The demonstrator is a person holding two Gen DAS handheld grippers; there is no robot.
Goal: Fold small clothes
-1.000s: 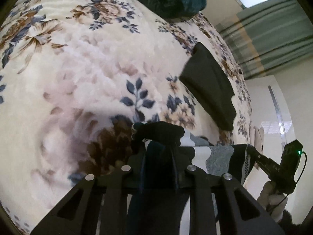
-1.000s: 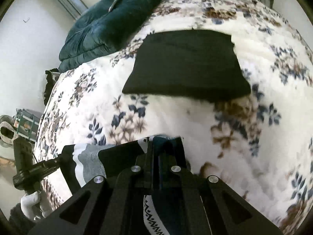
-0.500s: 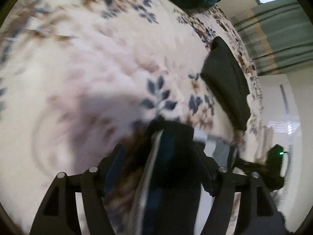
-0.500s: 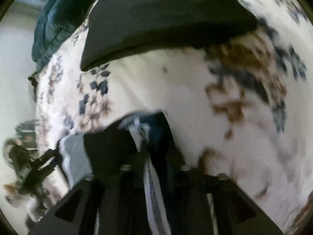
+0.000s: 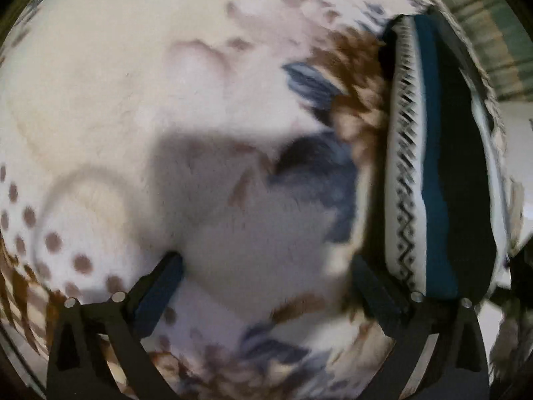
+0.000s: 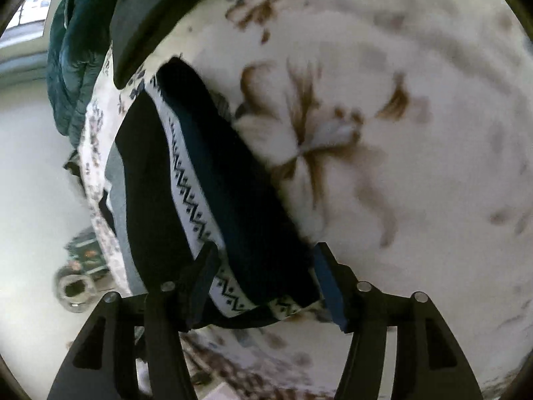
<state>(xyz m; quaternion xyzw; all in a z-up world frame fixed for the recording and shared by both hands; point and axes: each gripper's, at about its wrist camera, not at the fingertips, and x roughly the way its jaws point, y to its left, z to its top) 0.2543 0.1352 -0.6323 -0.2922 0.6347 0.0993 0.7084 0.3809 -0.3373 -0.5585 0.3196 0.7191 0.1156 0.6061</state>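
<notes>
Both claws just opened, released: left claw [image 5: 266,286] bare beside the garment [image 5: 443,173], right claw [image 6: 263,276] slack astride its hem. Garment folded on bed [image 6: 399,100], near black cloth [image 6: 150,10]. Lift straight off, no snagging.

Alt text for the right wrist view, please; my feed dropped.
Open right gripper straddles one end of a folded patterned garment lying on a floral blanket, pads not pressing it. A folded black cloth lies beyond.

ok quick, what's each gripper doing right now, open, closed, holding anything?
Left gripper: open wide, jaws just opened, only blanket between them; garment lies beside it.
Right gripper: open, jaws just opened, garment between them, not pinched.
</notes>
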